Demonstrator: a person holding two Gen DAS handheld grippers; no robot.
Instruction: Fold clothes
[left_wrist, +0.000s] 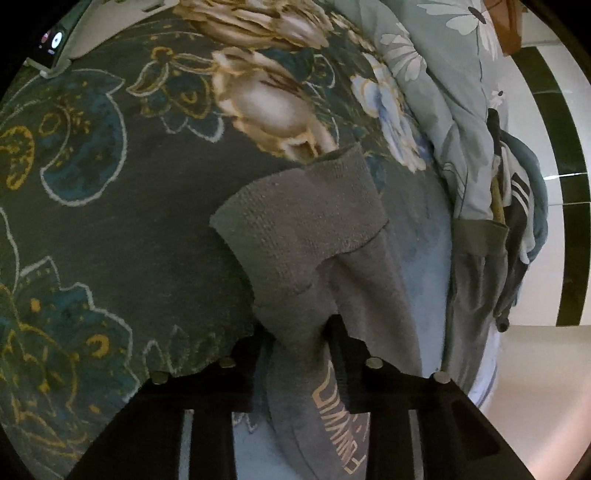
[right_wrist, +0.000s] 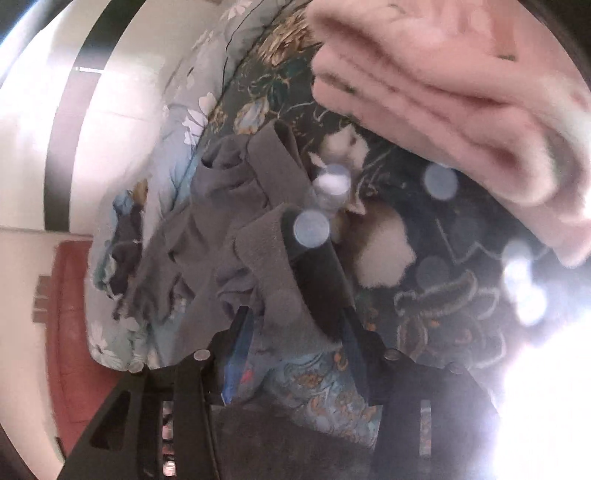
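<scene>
My left tool (left_wrist: 299, 343) pinches the grey top (left_wrist: 295, 229); its cuff points up the frame. My right tool (right_wrist: 295, 332) stands half open around the same top (right_wrist: 266, 258), not squeezing.

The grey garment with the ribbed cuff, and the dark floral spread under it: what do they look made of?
Grey garment with ribbed cuff: looks like soft matte knit, probably cotton-blend jersey; the cuff shows fine knit ribbing and the body drapes in loose folds. Dark floral spread: seems a plush, fleece-like blanket; its surface is fuzzy and the flower outlines look soft-edged. The exact fibre cannot be told for either.
</scene>
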